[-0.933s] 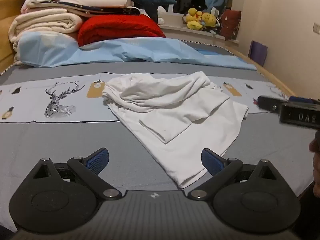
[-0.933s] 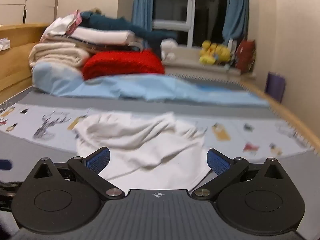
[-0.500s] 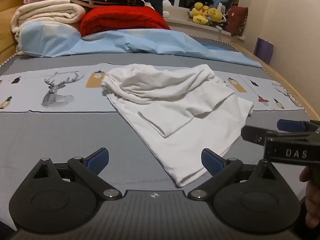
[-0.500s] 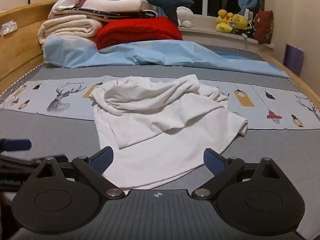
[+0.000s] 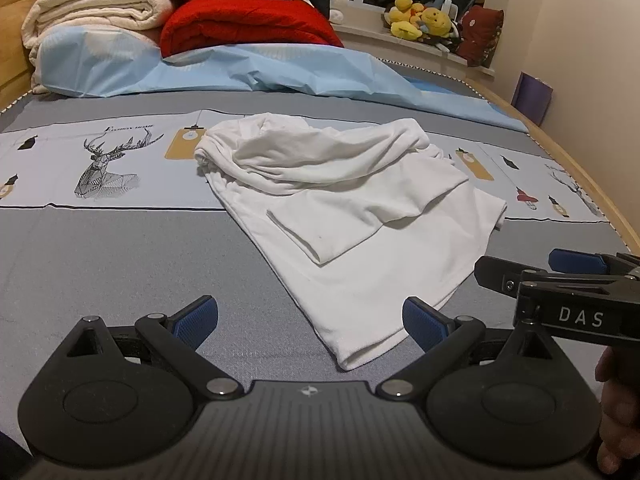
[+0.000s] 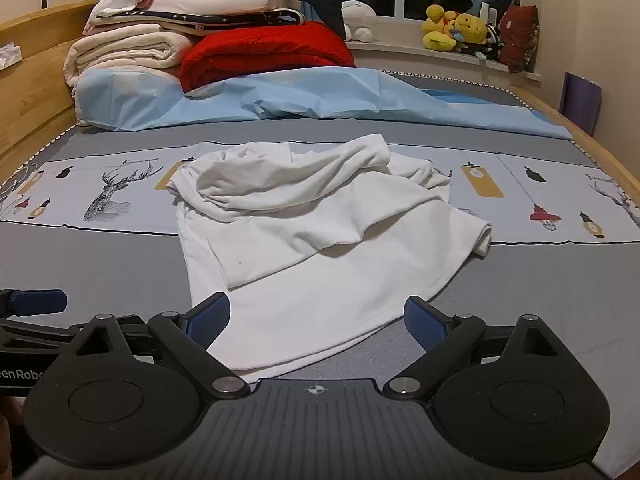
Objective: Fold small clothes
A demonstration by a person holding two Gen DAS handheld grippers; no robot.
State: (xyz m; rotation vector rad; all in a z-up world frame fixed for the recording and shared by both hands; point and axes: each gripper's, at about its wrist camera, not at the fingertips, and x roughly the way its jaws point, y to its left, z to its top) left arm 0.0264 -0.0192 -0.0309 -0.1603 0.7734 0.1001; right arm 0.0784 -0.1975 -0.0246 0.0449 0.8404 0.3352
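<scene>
A crumpled white garment (image 5: 352,216) lies on the grey bed cover (image 5: 120,264), bunched at its far end and flat at its near end. It also shows in the right wrist view (image 6: 320,232). My left gripper (image 5: 310,318) is open and empty, just short of the garment's near corner. My right gripper (image 6: 316,320) is open and empty, low over the garment's near hem. The right gripper shows at the right edge of the left wrist view (image 5: 560,280). The left gripper shows at the left edge of the right wrist view (image 6: 36,300).
Folded blankets and a red quilt (image 5: 240,24) are stacked at the head of the bed on a light blue sheet (image 5: 260,68). Plush toys (image 5: 420,24) sit on the window sill. The wooden bed rail (image 5: 600,196) runs along the right side.
Both grippers have come lower and closer to the garment's near end. The right gripper has moved in beside the left one. The garment has not moved.
</scene>
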